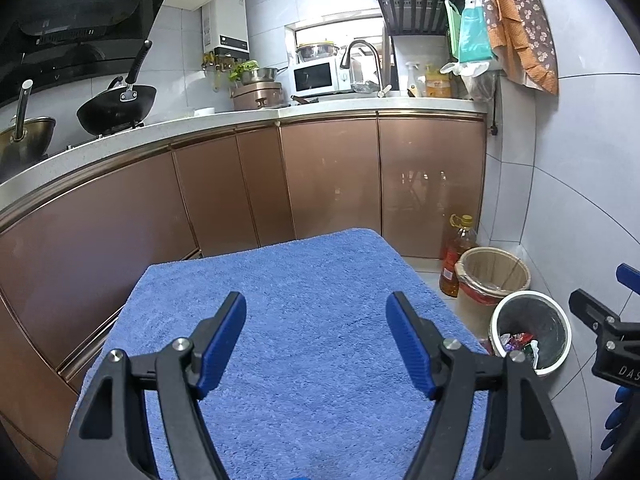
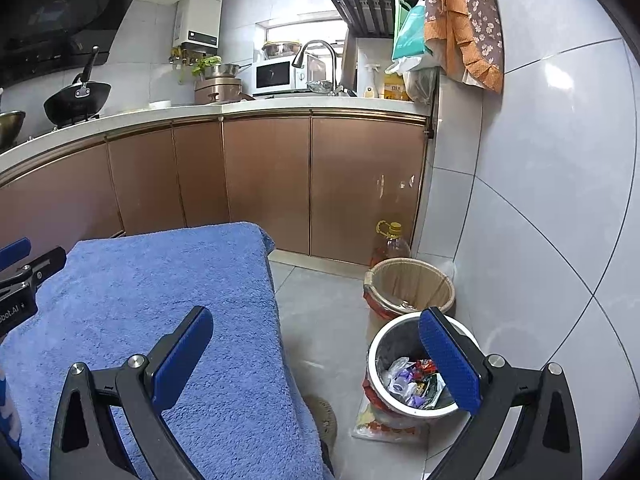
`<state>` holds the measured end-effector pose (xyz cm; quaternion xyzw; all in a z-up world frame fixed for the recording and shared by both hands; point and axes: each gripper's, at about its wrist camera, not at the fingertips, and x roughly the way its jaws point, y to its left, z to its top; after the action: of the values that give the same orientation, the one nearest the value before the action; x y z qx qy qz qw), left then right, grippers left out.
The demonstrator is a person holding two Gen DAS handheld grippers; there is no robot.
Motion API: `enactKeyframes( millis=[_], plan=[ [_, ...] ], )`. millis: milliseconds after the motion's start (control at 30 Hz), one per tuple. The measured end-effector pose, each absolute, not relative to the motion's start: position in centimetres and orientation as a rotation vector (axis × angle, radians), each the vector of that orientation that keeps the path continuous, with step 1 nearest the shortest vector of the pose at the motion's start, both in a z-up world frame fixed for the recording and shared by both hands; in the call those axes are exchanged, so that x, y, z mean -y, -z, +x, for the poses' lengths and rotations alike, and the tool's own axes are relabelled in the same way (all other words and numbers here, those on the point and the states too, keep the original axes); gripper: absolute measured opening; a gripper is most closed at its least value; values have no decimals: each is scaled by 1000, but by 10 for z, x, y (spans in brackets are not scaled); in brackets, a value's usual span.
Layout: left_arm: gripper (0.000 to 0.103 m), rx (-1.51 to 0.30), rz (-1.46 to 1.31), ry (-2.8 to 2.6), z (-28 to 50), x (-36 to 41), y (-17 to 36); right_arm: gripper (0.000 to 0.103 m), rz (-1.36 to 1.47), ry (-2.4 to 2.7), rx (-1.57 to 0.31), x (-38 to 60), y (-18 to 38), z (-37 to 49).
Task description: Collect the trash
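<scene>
A blue towel covers a low table in front of me, and nothing lies on it. My left gripper hovers open over the towel with empty jaws. My right gripper is open too, one finger over the towel's right edge, the other in front of a white trash bin. That bin stands on the floor to the right and holds several crumpled wrappers. The right gripper shows at the right edge of the left wrist view.
A second, wood-coloured bin with a red bag stands behind the white one, beside an oil bottle. Brown cabinets under a white counter run behind the table. A tiled wall closes the right side. A plastic bag lies under the white bin.
</scene>
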<state>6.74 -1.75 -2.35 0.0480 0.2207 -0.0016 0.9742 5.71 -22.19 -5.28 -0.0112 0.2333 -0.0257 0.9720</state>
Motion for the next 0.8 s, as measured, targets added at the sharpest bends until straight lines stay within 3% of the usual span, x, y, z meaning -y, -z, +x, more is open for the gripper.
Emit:
enactKeyframes(
  millis=[567, 800],
  plan=[
    [71, -439, 80, 17, 68, 20, 26, 103, 7, 49, -446, 240, 51, 59],
    [78, -428, 76, 13, 68, 23, 25, 103, 9, 53, -444, 240, 51, 58]
  ],
)
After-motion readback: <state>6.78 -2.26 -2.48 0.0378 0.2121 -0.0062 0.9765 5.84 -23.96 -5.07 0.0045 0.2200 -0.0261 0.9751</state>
